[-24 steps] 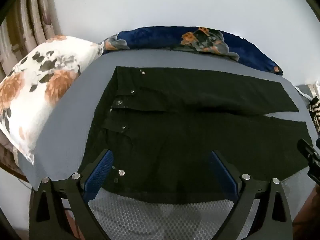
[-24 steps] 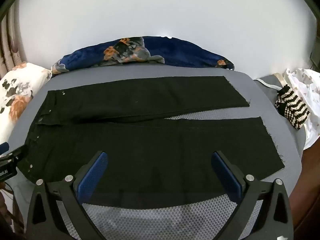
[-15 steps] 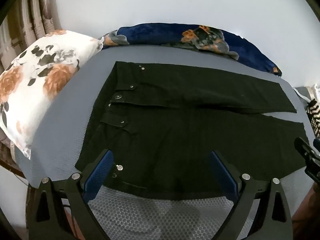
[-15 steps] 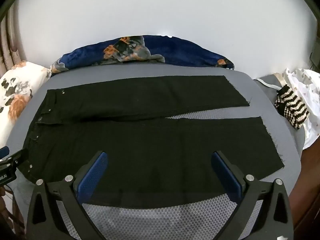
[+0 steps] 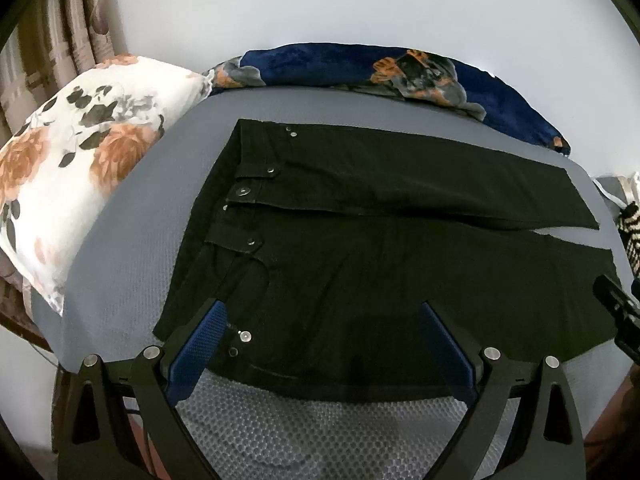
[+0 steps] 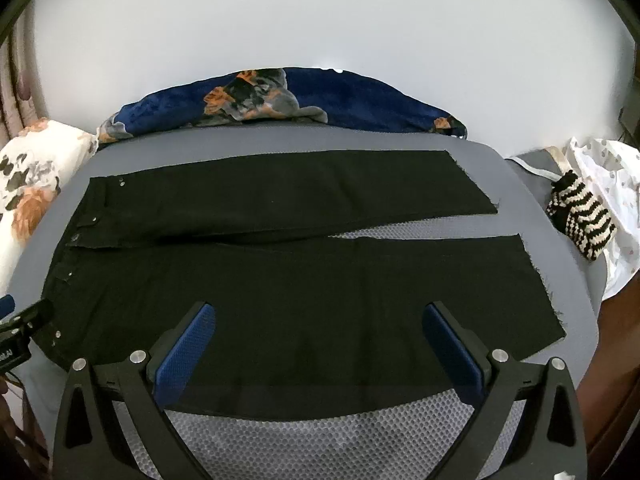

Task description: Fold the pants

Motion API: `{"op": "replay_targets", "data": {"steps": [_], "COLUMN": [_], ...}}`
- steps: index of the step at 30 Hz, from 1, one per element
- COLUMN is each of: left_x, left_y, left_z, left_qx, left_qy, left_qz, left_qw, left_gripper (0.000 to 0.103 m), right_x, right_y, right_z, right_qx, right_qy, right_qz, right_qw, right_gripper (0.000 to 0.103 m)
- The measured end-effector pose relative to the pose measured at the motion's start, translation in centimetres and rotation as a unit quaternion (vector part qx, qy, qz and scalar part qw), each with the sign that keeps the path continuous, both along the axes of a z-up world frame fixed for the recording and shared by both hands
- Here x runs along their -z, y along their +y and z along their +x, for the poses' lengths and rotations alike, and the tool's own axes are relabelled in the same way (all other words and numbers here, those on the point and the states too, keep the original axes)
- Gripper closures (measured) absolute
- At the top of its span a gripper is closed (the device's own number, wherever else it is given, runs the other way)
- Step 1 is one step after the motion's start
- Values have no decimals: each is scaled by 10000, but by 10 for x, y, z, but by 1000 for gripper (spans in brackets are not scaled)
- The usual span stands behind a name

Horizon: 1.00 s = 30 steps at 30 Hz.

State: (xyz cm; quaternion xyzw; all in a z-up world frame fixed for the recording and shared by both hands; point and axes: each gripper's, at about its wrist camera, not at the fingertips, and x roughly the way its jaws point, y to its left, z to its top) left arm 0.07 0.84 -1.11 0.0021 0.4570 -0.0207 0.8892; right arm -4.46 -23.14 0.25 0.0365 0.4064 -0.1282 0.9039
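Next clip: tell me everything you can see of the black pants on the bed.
The black pants lie flat and unfolded on the grey bed surface, front side up. The waistband is at the left, with silver snaps and rivets; the two legs run right, slightly parted, ending in raw, frayed hems. The fabric looks like dark denim, mostly smooth. Both sets of tongs hover open over the near edge; nothing grips the pants.

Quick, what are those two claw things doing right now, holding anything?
Left gripper: open, fingers wide above the black pants, holding nothing.
Right gripper: open, fingers wide over the pants, holding nothing.
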Motion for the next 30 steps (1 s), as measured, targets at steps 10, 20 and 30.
{"op": "replay_targets", "data": {"steps": [10, 20, 30], "left_x": [-4, -4, -1], "left_y": [-7, -5, -2], "left_z": [0, 1, -2], "left_qx": [110, 30, -36], "left_qy": [-32, -47, -14], "left_qz": [91, 103, 98], "left_qw": [9999, 9999, 9999], "left_gripper": [7, 7, 7], "right_x": [1, 0, 1], "right_y": [-3, 1, -2], "right_z": [2, 4, 2], "right_qx": [37, -41, 13], "right_qy": [-2, -26, -18], "right_qz": [3, -5, 90], "right_qw": [10000, 10000, 10000], "right_gripper": [0, 0, 0]}}
